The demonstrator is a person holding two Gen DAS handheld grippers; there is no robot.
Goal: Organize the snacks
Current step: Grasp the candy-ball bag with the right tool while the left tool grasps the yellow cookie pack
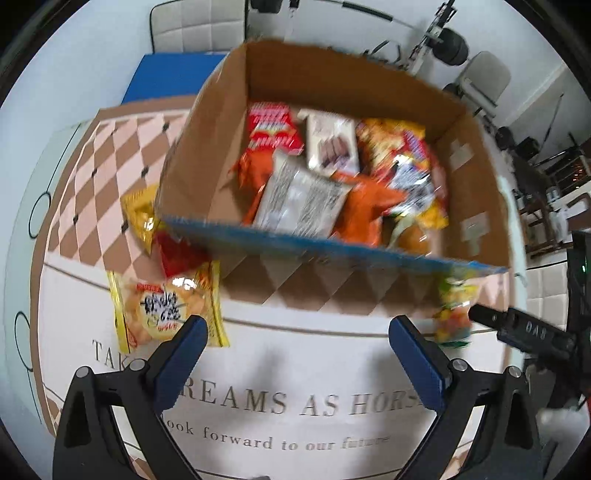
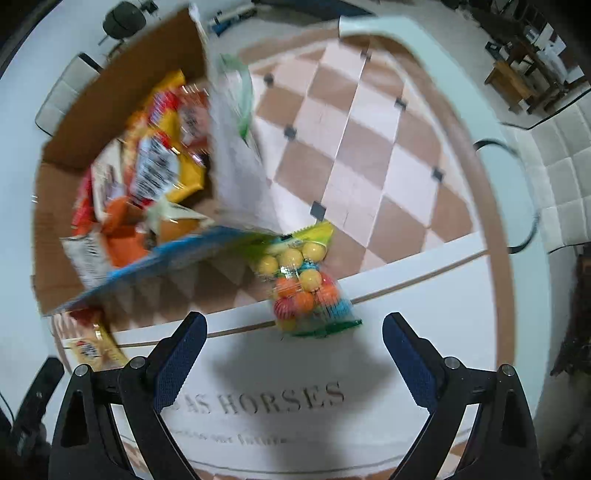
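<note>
An open cardboard box with a blue front rim holds several snack packs: red, orange, yellow and a white one with brown bars. It also shows in the right wrist view. A yellow puff-snack bag lies on the table left of the box, with a red bag and a small yellow bag behind it. A clear bag of coloured balls lies by the box's right corner. My left gripper is open and empty. My right gripper is open and empty, just before the ball bag.
The table has a white mat with grey lettering and a brown-and-pink checked cloth. A blue pad lies behind the box. White chairs stand around. The other gripper's black body shows at right.
</note>
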